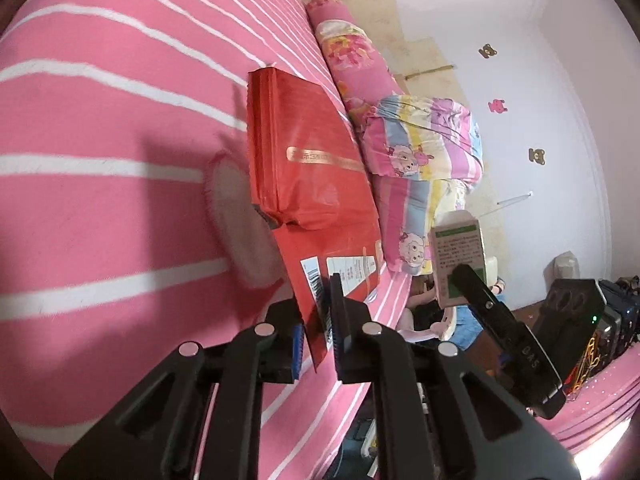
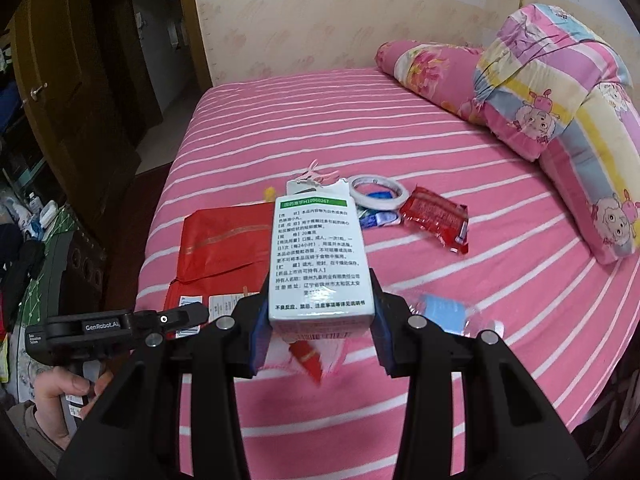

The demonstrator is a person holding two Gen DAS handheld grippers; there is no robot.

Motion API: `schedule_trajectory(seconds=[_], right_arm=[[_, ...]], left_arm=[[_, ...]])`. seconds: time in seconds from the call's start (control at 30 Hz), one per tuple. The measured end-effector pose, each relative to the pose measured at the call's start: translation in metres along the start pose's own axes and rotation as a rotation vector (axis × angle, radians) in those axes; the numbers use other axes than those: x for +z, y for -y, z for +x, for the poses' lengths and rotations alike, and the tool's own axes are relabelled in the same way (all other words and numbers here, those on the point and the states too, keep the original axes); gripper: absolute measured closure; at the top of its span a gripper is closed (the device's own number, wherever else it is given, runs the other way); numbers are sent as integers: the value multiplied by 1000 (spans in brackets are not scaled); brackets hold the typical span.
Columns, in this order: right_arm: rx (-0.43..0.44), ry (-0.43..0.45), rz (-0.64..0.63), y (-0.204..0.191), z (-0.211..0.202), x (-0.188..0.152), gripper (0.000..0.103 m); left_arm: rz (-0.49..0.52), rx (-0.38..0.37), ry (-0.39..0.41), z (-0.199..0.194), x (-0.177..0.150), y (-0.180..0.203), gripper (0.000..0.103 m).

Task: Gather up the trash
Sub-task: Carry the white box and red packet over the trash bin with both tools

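Observation:
My right gripper [image 2: 320, 316] is shut on a white medicine box with a green stripe [image 2: 318, 256], held above the pink striped bed [image 2: 400, 140]; the box also shows in the left wrist view [image 1: 460, 256]. My left gripper [image 1: 318, 332] is shut on the edge of a large red bag [image 1: 312, 168] that lies flat on the bed; the bag also shows in the right wrist view [image 2: 224, 240]. On the bed beyond the box lie a tape roll [image 2: 378, 191], a blue wrapper [image 2: 378, 218], a red snack packet [image 2: 436, 218] and a clear plastic piece with a blue label [image 2: 452, 314].
Rolled pink bolster [image 2: 428, 68] and a folded cartoon quilt [image 2: 560, 100] lie at the bed's right side. A small pink and red scrap [image 2: 308, 354] lies under my right gripper. A dark door [image 2: 60, 100] and cluttered floor are to the left of the bed.

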State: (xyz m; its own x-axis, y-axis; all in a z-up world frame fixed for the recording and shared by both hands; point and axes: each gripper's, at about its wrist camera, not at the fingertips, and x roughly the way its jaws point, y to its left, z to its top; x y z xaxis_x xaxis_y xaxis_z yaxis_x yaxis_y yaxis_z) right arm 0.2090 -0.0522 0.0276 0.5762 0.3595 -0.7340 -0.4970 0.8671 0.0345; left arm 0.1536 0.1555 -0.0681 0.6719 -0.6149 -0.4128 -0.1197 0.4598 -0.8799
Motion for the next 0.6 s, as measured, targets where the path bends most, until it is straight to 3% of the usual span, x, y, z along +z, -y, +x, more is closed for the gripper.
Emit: schedule_trajectory(seconds=[0.33,0.6], right_arm=[[29,-6,17,-17,-22,-20,60],[57,29,57,-16,-65,-32,60]], left_arm=[[-21,-22,45,-21,-17,4,96],[39,-29,148,-56,-38,29,100]])
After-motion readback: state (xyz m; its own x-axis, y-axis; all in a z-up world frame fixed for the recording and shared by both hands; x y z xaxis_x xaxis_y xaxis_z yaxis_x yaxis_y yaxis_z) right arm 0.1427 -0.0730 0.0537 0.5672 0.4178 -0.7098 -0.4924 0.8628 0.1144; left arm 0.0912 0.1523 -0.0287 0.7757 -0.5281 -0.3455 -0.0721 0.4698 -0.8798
